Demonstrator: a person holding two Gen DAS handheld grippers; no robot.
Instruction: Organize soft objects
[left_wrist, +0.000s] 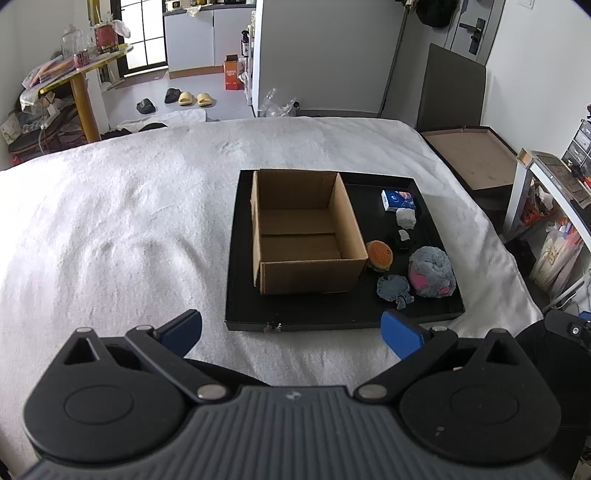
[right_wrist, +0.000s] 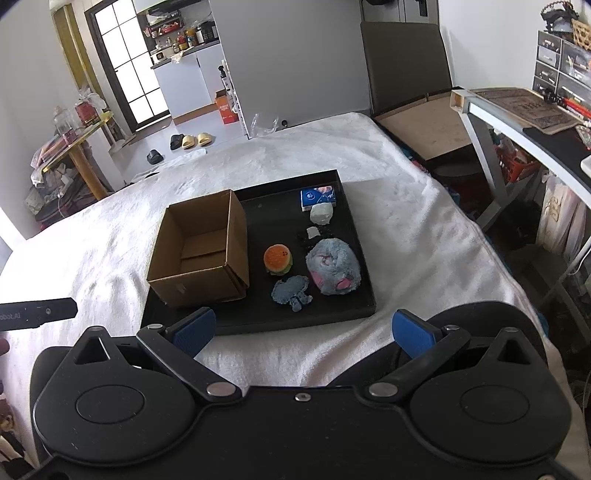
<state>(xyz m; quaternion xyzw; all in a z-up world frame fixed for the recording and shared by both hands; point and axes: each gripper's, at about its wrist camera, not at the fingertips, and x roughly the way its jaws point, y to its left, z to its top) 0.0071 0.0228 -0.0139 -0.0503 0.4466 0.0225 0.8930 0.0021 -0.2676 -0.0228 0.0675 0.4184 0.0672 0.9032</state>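
Nothing looks sorted yet: the open brown cardboard box (left_wrist: 303, 236) stands empty on the left half of the shallow black tray (left_wrist: 332, 317), which lies on a white fleecy blanket (left_wrist: 129, 206). All the soft things lie loose on the tray at the box's 3 o'clock side. Nearest it is a small orange burger-shaped plush (right_wrist: 278, 259); at that toy's 5 o'clock lies a flat blue fuzzy toy (right_wrist: 291, 291), and at its 3 o'clock a big round grey-blue plush with pink patches (right_wrist: 334, 271). Toward 12 o'clock from the big plush come a small black item with a white tag (right_wrist: 314, 236), a pale grey lump (right_wrist: 321, 214) and a blue tissue packet (right_wrist: 318, 197).

The left gripper (left_wrist: 291, 332) hovers off the tray's near edge, fingers spread wide and empty. The right gripper (right_wrist: 301, 328) does likewise, spread and holding nothing. By my reckoning the whole job remains: every piece must go into the box.
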